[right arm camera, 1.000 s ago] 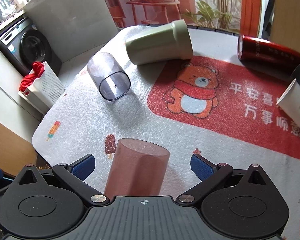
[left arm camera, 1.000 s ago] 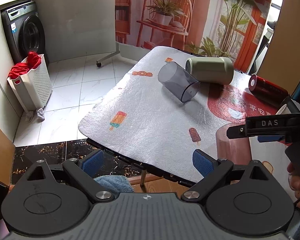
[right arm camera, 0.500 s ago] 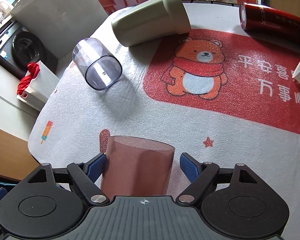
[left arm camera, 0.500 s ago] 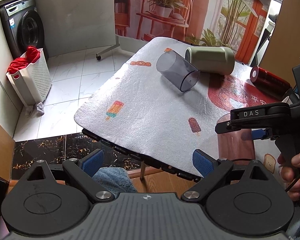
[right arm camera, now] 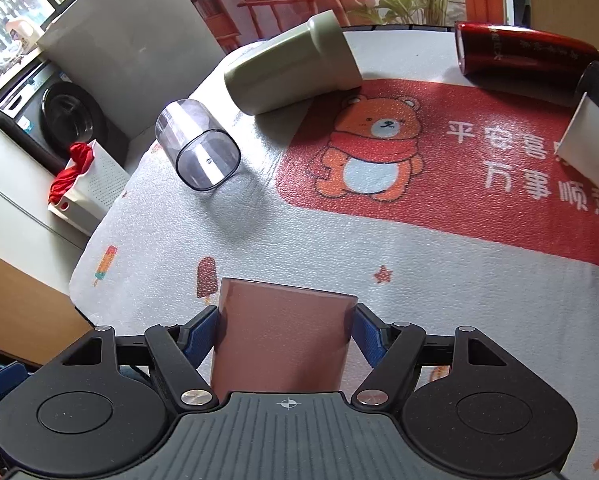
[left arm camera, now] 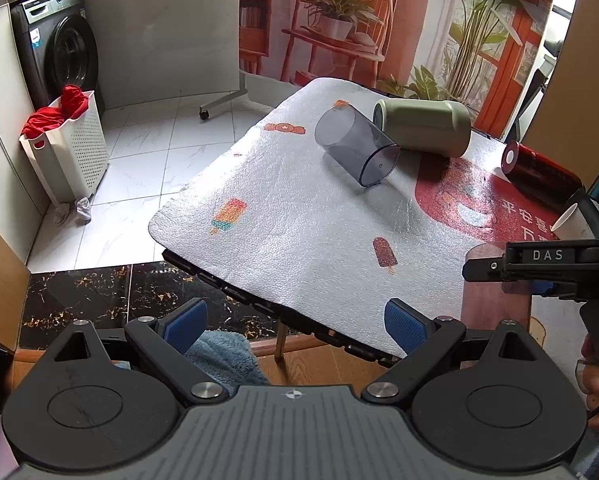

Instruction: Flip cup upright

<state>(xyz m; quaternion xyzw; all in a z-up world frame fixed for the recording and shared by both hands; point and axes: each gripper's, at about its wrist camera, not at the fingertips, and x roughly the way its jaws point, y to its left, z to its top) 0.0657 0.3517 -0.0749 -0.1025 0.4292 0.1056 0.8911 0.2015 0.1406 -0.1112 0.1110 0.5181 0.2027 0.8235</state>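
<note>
Brown translucent plastic marks the cup (right arm camera: 283, 336) that serves as the anchor here: it stands mouth-down on the desk (right arm camera: 379, 248) near the front edge, flat base on top, and the right gripper (right arm camera: 284, 330) has its jaws clenched on it, one blue pad pressed against each side of the wall.

Far to the left of the cup, down on the tiled floor, a white laundry basket (left arm camera: 75, 148) holds red cloth, with a washing machine (left arm camera: 65, 52) behind it. Nearer, still left of the cup and off the desk's front edge, the left gripper (left arm camera: 295, 328) hangs with its jaws spread wide and nothing between them; a blue towel (left arm camera: 223, 356) shows below it.

Behind the cup and to its left, a clear grey tumbler (right arm camera: 197, 152) lies on its side, open mouth turned toward the front edge. Just behind that, a sage-green mug (right arm camera: 291, 70) also lies on its side, touching or nearly touching the tumbler; which, I cannot tell.

Behind the cup and to its right, past the bear (right arm camera: 373, 148) printed on the red panel of the desk cover, a dark red can (right arm camera: 523, 56) lies on its side. Further right, a white paper cup (right arm camera: 591, 148) is tipped over near the desk's right edge, close beside a black object.
</note>
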